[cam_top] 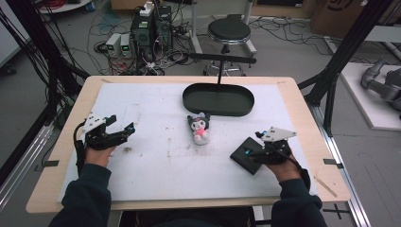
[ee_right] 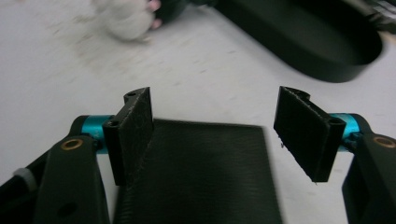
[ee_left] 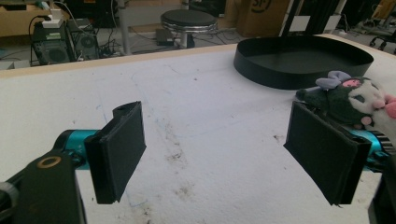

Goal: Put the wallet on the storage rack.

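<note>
Behind your table: grey floor (cam_top: 293, 42) littered with cables (cam_top: 101, 28), a round black stool (cam_top: 229, 31), computer boxes (cam_top: 152, 28), cardboard boxes (cam_top: 331, 14) far right, black frame posts (cam_top: 352, 42) either side.

I looked for anything legible and found almost nothing. On the brown cardboard box (ee_left: 261, 11) behind the stool there was a large dark printed mark, cut off by the top edge and too partial for me to read (it could have been letters or a logo, I couldn't tell). The same box (cam_top: 338, 14) showed a curved dark print from above, equally unreadable. The plush toy, the tray, the pad and the equipment on the floor carried no lettering I could make out.
</note>
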The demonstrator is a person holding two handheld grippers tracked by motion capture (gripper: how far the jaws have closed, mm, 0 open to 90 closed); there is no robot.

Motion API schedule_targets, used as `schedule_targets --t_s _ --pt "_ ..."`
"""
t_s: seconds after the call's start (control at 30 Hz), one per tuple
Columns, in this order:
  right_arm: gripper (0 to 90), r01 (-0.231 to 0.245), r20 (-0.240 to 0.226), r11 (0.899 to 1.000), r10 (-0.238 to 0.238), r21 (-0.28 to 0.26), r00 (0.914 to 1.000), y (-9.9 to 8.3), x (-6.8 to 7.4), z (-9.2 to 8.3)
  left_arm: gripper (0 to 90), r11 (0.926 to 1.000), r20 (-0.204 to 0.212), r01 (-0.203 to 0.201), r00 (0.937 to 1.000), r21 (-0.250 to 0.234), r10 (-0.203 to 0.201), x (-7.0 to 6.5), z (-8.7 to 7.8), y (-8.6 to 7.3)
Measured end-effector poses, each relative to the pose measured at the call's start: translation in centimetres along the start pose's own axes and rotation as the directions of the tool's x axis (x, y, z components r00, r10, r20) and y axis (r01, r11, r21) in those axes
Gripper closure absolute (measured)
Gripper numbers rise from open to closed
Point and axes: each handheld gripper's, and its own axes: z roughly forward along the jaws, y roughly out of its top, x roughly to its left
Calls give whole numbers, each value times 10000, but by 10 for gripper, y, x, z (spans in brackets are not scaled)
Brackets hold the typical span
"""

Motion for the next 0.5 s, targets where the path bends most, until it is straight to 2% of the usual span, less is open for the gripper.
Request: schedule_targets --t_s 0.1,0.17,0.2,0.23,0.3,0.37,0.43,0.5 --pt "297 30 -647 9987 3 505 9979 -4 11 14 198 10000 35 23 10000 61 -23 0 2 -1" --pt "297 162 -1113 9949 -51 995 9938 -8 17 27 198 9999 34 29 10000 105 -29 0 3 -1" --pt "296 265 -1187 9915 -113 1272 9929 -9 19 32 198 10000 26 12 10000 97 -12 0 3 -1" --pt "282 400 -1170 9880 -225 1491 9929 -10 22 35 198 9999 31 12 10000 112 -12 1 3 -1" --pt "296 621 -965 9855 -472 1579 9942 -8 26 36 199 9999 32 31 10000 139 -32 1 3 -1" --pt "419 1216 -404 9772 -1163 1738 9924 -8 29 35 198 9998 19 30 10000 175 -30 2 3 -1" --pt "448 1252 -291 9753 -1219 1818 9921 -7 30 35 199 9998 15 66 10000 183 -67 2 3 -2" --pt "525 1329 -344 9748 -1288 1790 9911 -6 30 34 199 9998 4 59 10000 197 -59 2 3 -2"
